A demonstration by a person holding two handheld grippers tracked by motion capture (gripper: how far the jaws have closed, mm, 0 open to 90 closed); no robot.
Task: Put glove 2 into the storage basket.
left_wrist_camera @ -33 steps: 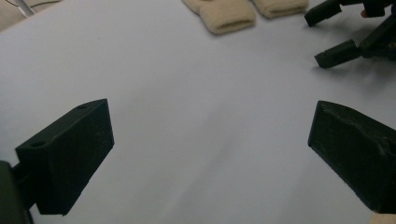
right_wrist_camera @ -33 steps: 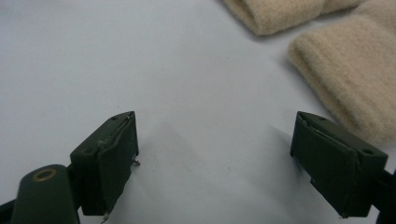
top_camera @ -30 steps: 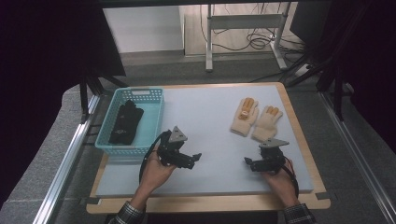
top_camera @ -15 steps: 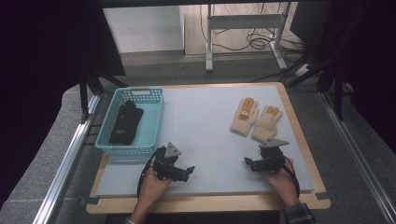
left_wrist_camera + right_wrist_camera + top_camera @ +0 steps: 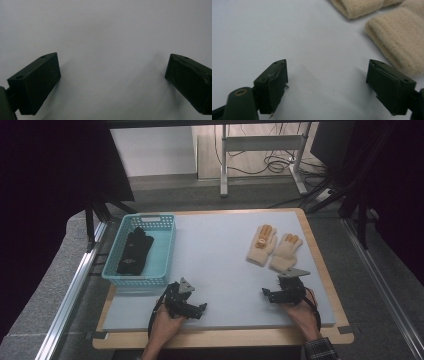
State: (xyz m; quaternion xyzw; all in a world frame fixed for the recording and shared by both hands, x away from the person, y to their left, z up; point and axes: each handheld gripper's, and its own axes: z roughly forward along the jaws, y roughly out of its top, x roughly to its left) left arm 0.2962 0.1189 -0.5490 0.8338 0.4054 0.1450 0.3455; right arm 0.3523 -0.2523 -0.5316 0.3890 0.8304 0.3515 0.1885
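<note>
A dark room surrounds the work area, with a grey floor [image 5: 165, 182], a white wall panel [image 5: 150, 150] at 12 o'clock and the legs of a metal stand [image 5: 260, 155] with loose cables behind it. In the middle stands a wooden-edged table [image 5: 220, 340] topped by a pale grey-blue mat [image 5: 215, 250], smooth and bare over most of its span. At 10 o'clock on the mat sits a turquoise plastic lattice basket [image 5: 165, 247] with a black fabric glove [image 5: 134, 251] lying inside it. At 2 o'clock lie the two cream knitted gloves [image 5: 274, 249] with orange-dotted palms, side by side and touching, flat on the mat.

At 7 o'clock the left gripper [image 5: 200, 309] rests low over the mat in the person's left hand [image 5: 165, 327]; its jaws are spread wide with only bare mat between them. At 5 o'clock the right gripper [image 5: 267, 295], in the right hand [image 5: 302, 315], sits just short of the cream gloves; its jaws have just been closing slightly yet stand spread, nothing between them, one glove cuff [image 5: 397, 37] just beyond the right jaw.
</note>
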